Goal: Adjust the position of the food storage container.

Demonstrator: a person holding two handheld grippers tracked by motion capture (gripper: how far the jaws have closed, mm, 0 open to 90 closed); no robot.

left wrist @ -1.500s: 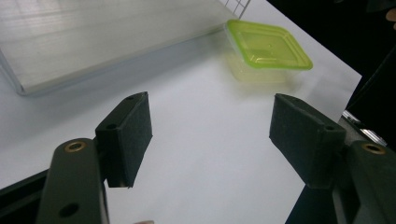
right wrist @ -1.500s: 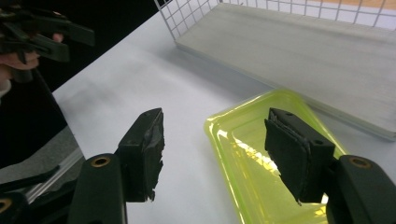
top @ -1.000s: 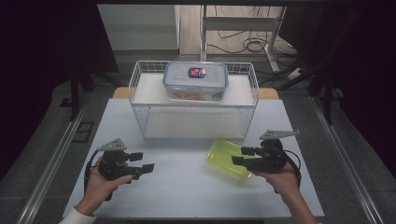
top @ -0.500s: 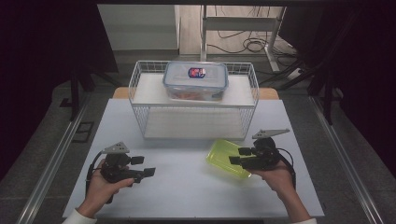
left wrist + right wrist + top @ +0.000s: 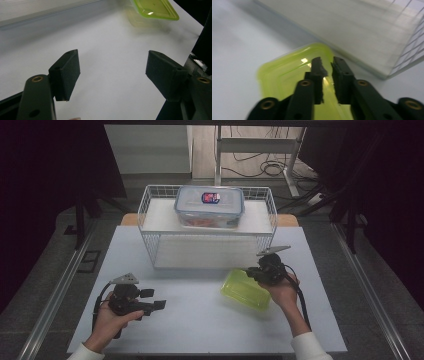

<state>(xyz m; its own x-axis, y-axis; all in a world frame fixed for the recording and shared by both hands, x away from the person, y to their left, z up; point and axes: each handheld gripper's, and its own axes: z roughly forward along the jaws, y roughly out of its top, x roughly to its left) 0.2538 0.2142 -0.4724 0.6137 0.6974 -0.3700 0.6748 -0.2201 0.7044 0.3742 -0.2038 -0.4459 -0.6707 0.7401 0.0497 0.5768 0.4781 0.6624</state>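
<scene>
A lime-green plastic container (image 5: 242, 291) lies on the white table (image 5: 200, 325), right of centre. My right gripper (image 5: 252, 274) is at its far right corner. In the right gripper view the jaws have just been closing and stand almost together (image 5: 328, 65) over the green container's (image 5: 284, 75) rim, which shows in the thin gap between the pads. My left gripper (image 5: 152, 300) rests low at the front left in a hand, open, with nothing between its pads (image 5: 112, 67). The green container (image 5: 155, 8) shows far ahead of it.
A white wire basket (image 5: 145, 202) stands at the back of the table, with a clear lidded food box (image 5: 210, 205) in it. Its mesh wall (image 5: 407, 55) is close beyond the right gripper. Dark floor and cables lie beyond the table.
My right gripper has moved forward and down onto the green container's corner, and its jaws have closed. The left gripper has stayed in place.
</scene>
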